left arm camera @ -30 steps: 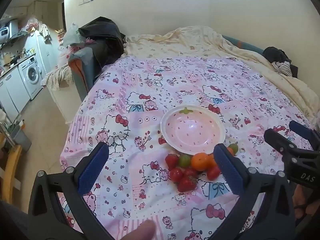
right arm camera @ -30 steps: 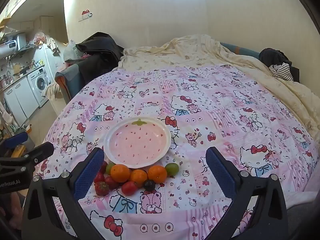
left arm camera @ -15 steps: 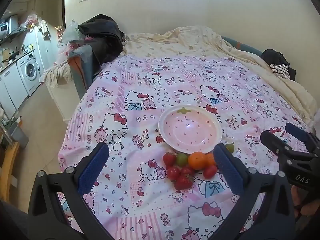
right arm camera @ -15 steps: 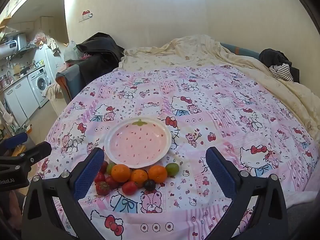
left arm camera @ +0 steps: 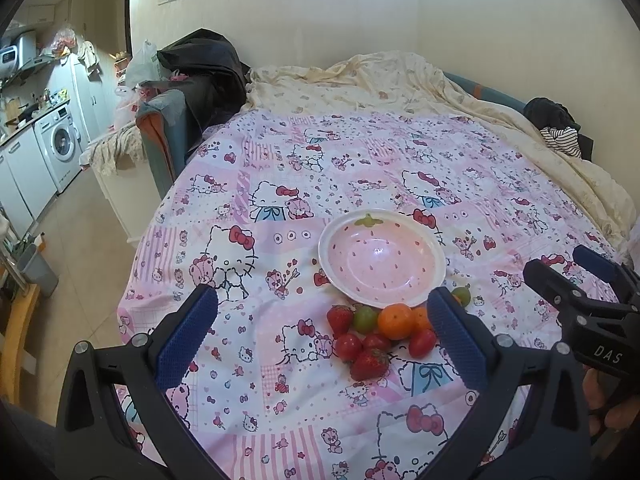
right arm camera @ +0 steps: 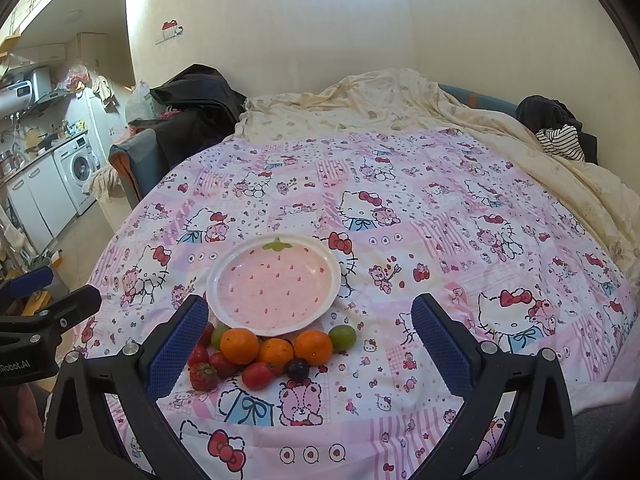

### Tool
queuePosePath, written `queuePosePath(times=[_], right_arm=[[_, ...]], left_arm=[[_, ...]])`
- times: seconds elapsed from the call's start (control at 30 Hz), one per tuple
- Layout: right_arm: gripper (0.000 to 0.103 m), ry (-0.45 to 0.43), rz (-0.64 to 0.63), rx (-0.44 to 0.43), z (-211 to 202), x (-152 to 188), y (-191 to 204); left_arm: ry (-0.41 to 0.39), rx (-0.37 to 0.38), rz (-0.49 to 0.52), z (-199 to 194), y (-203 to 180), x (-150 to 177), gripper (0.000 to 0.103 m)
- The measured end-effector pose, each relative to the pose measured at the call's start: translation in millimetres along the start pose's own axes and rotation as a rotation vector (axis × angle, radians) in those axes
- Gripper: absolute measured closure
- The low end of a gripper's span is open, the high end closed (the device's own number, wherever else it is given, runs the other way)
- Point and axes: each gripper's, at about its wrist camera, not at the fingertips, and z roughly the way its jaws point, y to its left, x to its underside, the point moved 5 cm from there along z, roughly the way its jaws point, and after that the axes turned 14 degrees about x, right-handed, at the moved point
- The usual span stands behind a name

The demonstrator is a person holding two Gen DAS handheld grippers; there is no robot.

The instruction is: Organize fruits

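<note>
A pink strawberry-patterned plate (left arm camera: 438,264) (right arm camera: 276,249) lies empty on the Hello Kitty bedspread (left arm camera: 280,184) (right arm camera: 440,216). A heap of small fruits sits at its near rim: oranges (left arm camera: 395,321) (right arm camera: 239,345), strawberries (left arm camera: 369,363) (right arm camera: 203,376), cherry tomatoes (right arm camera: 257,375), green fruits (right arm camera: 342,337) and a dark grape (right arm camera: 297,368). My left gripper (left arm camera: 322,332) is open and empty, hovering above and short of the fruits. My right gripper (right arm camera: 306,332) is open and empty above the heap; it also shows at the right of the left wrist view (left arm camera: 576,276).
A rumpled cream quilt (right arm camera: 380,104) covers the far side of the bed. Dark clothes (right arm camera: 196,92) are piled at the far left corner, a striped garment (right arm camera: 560,140) at the far right. A kitchen with a washing machine (left arm camera: 60,144) lies left of the bed.
The left gripper has pulled back and risen a little, so the plate and fruits sit slightly further off. The right gripper has barely moved. Both stayed open.
</note>
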Motion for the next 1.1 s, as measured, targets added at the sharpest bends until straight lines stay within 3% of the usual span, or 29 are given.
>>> queuePosePath(times=[1.1], right_arm=[[0.000,0.008,-0.003,0.003,2.9,5.0,1.3]], left_arm=[[-0.014,-0.005,-0.001,-0.9,2.6,-0.2,0.000]])
